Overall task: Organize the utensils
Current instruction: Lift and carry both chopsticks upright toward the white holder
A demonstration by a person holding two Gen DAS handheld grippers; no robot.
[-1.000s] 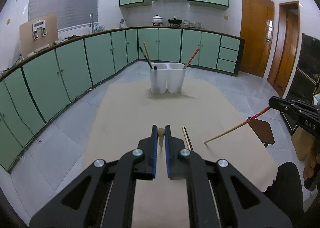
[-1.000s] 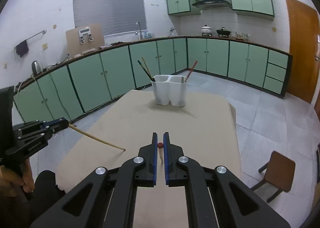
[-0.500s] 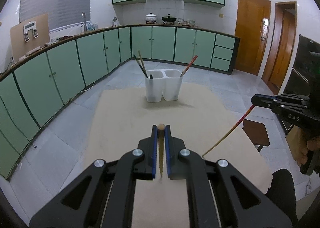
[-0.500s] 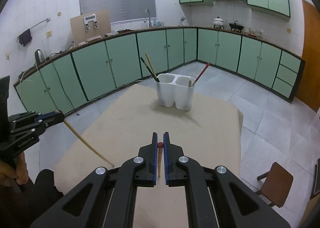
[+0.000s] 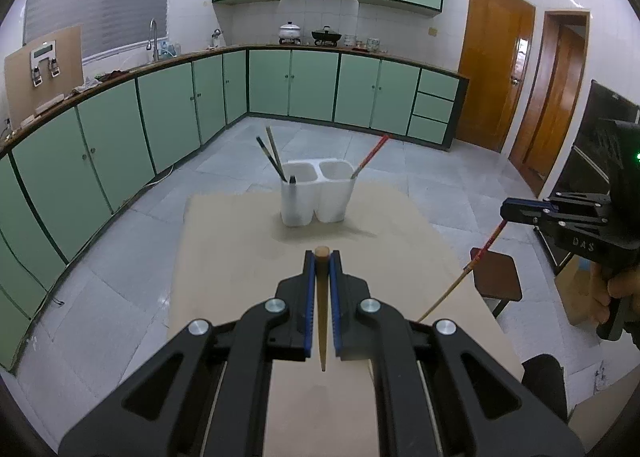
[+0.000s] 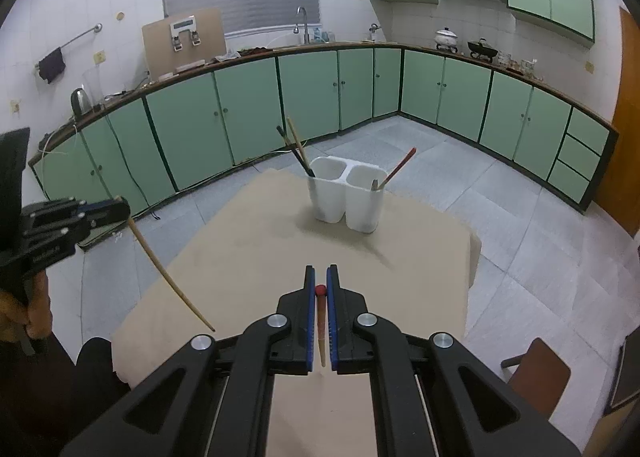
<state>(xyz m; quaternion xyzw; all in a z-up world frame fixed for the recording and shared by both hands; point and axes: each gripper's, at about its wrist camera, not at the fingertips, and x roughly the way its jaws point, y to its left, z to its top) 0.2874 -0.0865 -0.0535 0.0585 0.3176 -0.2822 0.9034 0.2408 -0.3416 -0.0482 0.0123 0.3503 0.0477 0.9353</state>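
Meanwhile, both tongs were clenched, each on one chopstick, above the beige table (image 5: 224, 257). The left gripper (image 5: 321, 257) pinched a plain wooden chopstick (image 5: 321, 309) by its thick end, the shaft hanging down between the blue pads to a thin tip over the tabletop. From the right wrist view that same tan stick (image 6: 168, 277) slanted down from the left gripper (image 6: 116, 209) at the frame's left edge, clear of the table.

The right gripper (image 6: 321, 289) was closed on a red-topped chopstick (image 6: 321, 321), gripped near its red end with the pale tip pointing down. Seen from the left wrist camera, the right gripper (image 5: 506, 213) held it at the right edge, the red-and-tan shaft (image 5: 468, 265) angling down toward the table's near right side.

Farther back on the table stood a white two-compartment holder (image 5: 316, 197). Its left compartment held dark and tan chopsticks (image 5: 270, 155) leaning left; its right compartment held a red chopstick (image 5: 370, 157) leaning right.
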